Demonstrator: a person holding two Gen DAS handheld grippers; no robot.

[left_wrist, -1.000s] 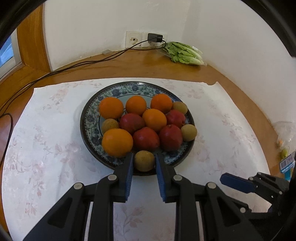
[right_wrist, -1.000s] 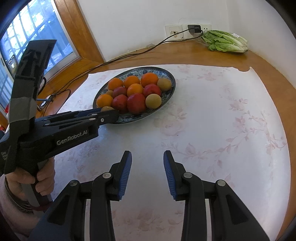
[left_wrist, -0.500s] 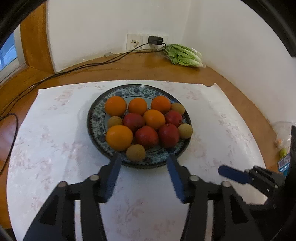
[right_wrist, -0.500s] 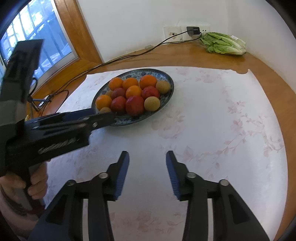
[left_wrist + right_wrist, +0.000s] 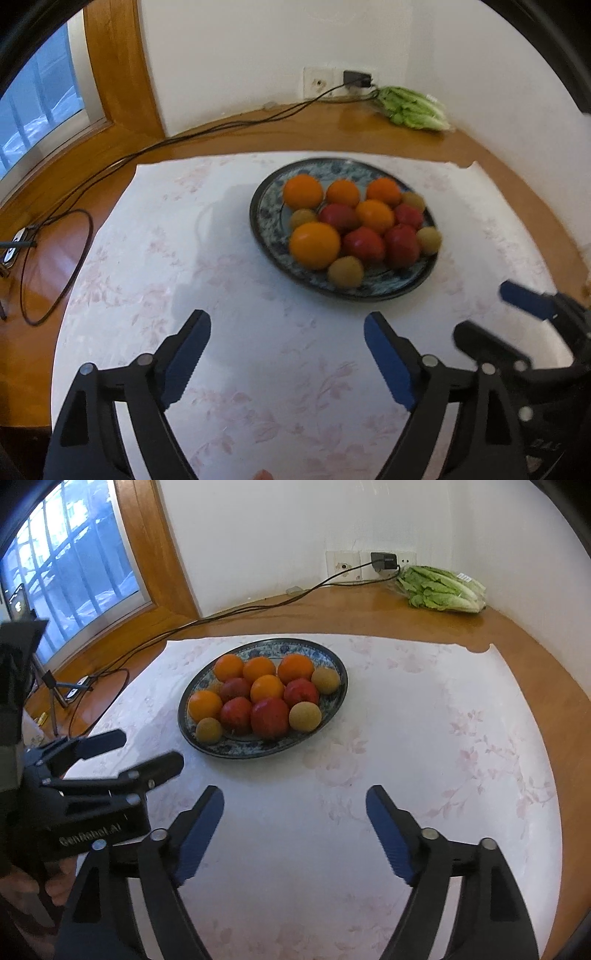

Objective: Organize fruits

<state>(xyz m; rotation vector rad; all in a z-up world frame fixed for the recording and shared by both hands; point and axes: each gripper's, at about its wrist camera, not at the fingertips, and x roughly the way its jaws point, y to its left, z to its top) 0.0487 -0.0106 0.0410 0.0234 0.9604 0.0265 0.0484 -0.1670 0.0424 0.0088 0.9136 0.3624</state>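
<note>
A blue patterned plate (image 5: 271, 177) (image 5: 334, 664) sits on a white floral cloth and holds several oranges (image 5: 314, 244) (image 5: 204, 705), red fruits (image 5: 362, 243) (image 5: 269, 717) and small yellow-brown fruits (image 5: 345, 271) (image 5: 209, 730). My left gripper (image 5: 287, 350) is open and empty, held back from the plate's near edge; it also shows in the right wrist view (image 5: 147, 751). My right gripper (image 5: 295, 830) is open and empty over the cloth, nearer than the plate; it shows in the left wrist view (image 5: 491, 314) at the right.
A bagged lettuce (image 5: 412, 108) (image 5: 443, 589) lies at the back corner by a wall socket with a plugged charger (image 5: 384, 560). A black cable (image 5: 147, 147) runs along the wooden table to the left. A window (image 5: 62, 572) is at the left.
My left gripper let go of the small yellow-brown fruit at the plate's near edge, opened wide and drew back to the left. My right gripper opened wider.
</note>
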